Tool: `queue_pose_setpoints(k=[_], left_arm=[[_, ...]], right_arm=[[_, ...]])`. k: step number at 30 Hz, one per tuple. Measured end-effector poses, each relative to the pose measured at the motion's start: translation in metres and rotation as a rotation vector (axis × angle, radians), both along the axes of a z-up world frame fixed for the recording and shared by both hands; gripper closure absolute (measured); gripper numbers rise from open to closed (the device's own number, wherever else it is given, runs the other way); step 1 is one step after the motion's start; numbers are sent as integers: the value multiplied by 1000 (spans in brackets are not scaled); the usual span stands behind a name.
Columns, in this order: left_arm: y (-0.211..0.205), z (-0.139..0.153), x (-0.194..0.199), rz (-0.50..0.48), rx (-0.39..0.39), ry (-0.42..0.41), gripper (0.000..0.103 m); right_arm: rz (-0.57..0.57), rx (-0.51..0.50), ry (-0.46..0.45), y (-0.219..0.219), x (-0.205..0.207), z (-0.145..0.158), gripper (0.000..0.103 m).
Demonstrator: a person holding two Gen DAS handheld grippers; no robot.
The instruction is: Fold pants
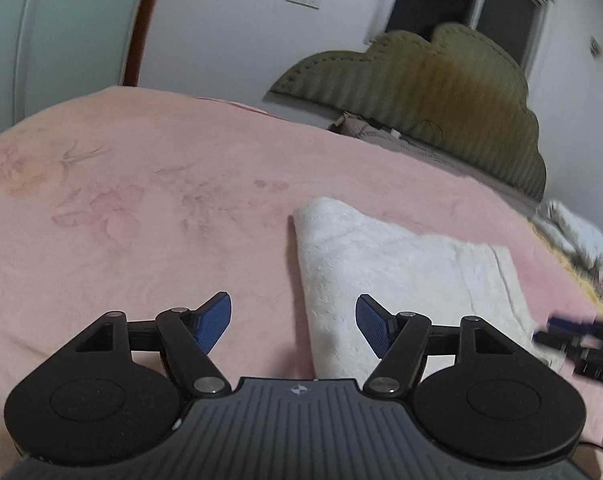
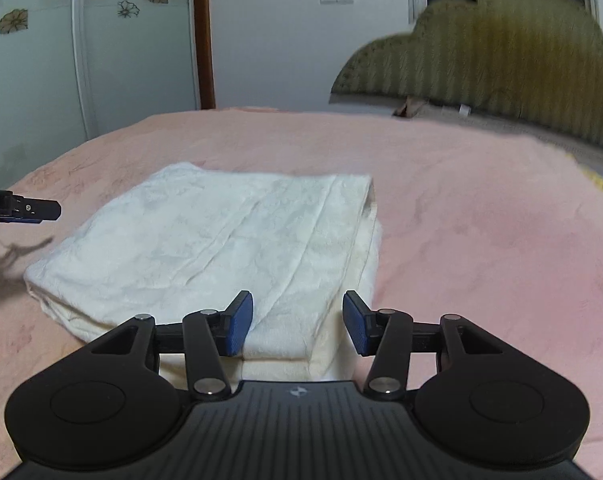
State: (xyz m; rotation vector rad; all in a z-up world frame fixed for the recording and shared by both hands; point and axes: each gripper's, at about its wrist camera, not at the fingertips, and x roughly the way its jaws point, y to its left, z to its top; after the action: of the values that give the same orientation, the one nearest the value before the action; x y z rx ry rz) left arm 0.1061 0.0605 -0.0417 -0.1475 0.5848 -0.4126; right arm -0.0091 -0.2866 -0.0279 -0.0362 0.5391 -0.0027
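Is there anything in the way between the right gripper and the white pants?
No. The right gripper is open right over the near edge of the folded white pants on the pink bedspread, with nothing between them.

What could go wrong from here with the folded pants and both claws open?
1. The right claw hovers open over the near edge of the pants; closing might catch only the top layer and undo the fold.
2. The stacked layers at the right edge look uneven, so a nudge could shift them.
3. The left claw straddles the pants' left edge and could drag it.
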Motion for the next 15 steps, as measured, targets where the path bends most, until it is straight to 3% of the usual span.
queue_pose_setpoints(k=[4,6,8,10,12,15], left_arm=[[-17,6,-30,-111,126,-127,29],[-18,8,-49,-185,146,-208,24],[-16,5,-67,-264,176,-273,10],[-14,-1,-83,-312,243,-319,7],[-21,-13,-93,-326,352,-347,7],[-34,-28,-93,-268,479,-371,8]], right_arm=[[59,-51,-46,27,-3,11,54],[84,-89,-61,40,-6,11,43],[87,-163,-61,51,-6,6,34],[76,-208,-41,53,-3,-3,34],[67,-186,-23,51,0,-11,34],[65,-106,-23,47,1,-17,34]])
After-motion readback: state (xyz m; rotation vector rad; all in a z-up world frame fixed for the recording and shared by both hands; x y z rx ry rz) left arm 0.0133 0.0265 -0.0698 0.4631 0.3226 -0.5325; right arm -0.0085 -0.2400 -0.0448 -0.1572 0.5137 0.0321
